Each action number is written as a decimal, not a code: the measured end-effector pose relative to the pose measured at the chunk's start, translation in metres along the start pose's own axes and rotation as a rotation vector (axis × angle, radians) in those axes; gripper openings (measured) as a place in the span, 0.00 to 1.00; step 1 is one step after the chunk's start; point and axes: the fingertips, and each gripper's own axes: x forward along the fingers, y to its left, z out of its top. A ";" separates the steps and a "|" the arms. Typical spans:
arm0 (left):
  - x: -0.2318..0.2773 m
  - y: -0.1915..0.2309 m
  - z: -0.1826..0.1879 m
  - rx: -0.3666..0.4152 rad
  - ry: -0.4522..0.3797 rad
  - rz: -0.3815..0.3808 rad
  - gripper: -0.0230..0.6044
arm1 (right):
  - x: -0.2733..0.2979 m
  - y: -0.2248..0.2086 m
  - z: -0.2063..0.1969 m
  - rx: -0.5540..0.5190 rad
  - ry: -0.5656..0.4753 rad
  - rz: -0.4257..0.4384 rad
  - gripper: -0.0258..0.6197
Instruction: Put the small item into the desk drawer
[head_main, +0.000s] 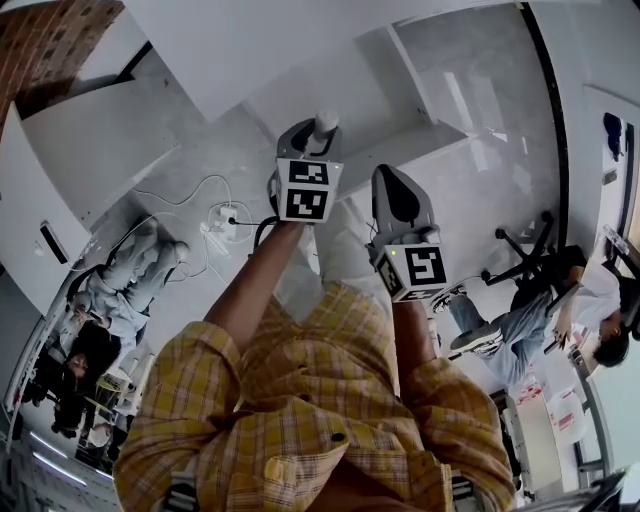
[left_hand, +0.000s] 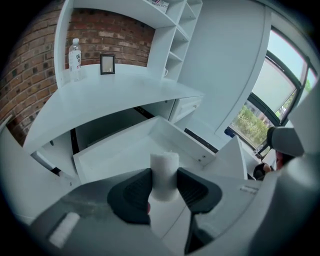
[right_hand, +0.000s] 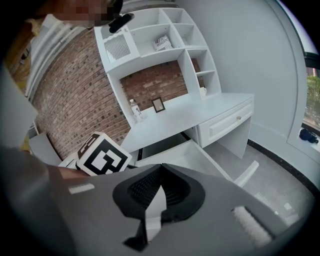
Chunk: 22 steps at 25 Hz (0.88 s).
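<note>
While the person is standing in front of the white counter (left_hand: 110, 100), the left gripper (left_hand: 164, 182) is pinching the small item (left_hand: 165, 167), a stubby white cylinder, between its dark pads. It's hanging in the air in front of the open drawer (left_hand: 117, 150), not inside it yet. The right gripper (right_hand: 160, 187) is sitting beside it with its jaws pressed together on nothing.

What's worrying me: the pads are only gripping the lower part of that cylinder, and most of it is sticking up past them. I'm guessing any bump against the drawer's front wall is going to lever it loose or tip it sideways. And if the jaws are opening while it's high up, a round thing like that is probably bouncing or rolling, maybe over the rim and onto the floor.

The drawer looks shallow too, so I'm thinking a steep approach is risking the gripper itself knocking the rim and shoving the drawer partway shut. The bottle (left_hand: 75, 57) and little frame (left_hand: 107, 64) at the back of the counter are sitting well out of the way, at least.
</note>
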 end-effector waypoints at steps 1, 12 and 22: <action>0.004 0.001 -0.001 -0.003 0.007 0.001 0.31 | 0.001 -0.001 -0.001 0.002 0.001 -0.002 0.03; 0.048 0.011 -0.007 -0.011 0.079 0.001 0.31 | 0.011 -0.015 -0.016 0.027 0.031 0.000 0.03; 0.076 0.013 -0.016 -0.032 0.132 0.016 0.31 | 0.015 -0.020 -0.020 0.040 0.047 0.004 0.03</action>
